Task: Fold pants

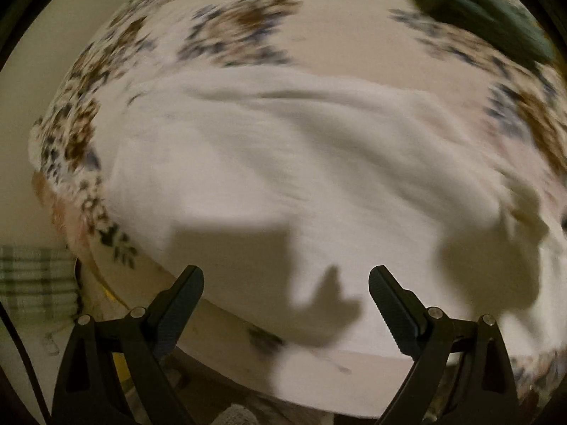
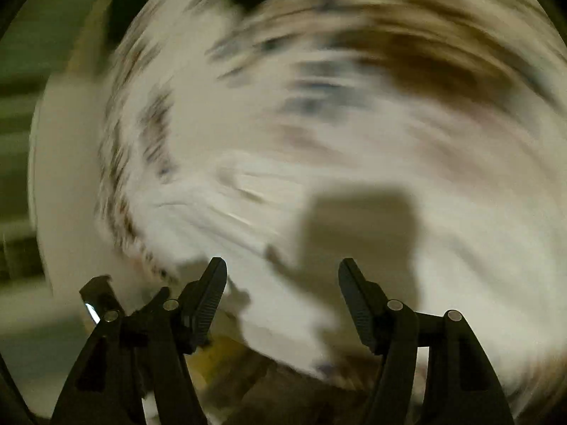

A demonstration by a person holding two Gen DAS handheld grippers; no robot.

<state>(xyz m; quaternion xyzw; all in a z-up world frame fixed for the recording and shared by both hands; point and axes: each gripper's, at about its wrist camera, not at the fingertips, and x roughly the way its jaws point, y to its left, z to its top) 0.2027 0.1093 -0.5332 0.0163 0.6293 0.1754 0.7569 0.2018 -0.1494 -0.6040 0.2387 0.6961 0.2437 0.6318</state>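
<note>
White pants (image 1: 301, 163) lie spread and rumpled across a bed with a floral cover (image 1: 234, 32). My left gripper (image 1: 286, 276) is open and empty, hovering above the near edge of the pants; its shadow falls on the cloth. In the right wrist view everything is heavily blurred by motion; the white pants (image 2: 460, 248) show as a pale mass on the floral cover (image 2: 407, 63). My right gripper (image 2: 282, 265) is open and empty above the cloth, with its shadow on it.
A dark green garment (image 1: 471, 3) lies at the far right of the bed. A green plaid cloth (image 1: 35, 279) sits off the bed's left side. The bed's near edge (image 1: 226, 322) runs just beyond the left fingers.
</note>
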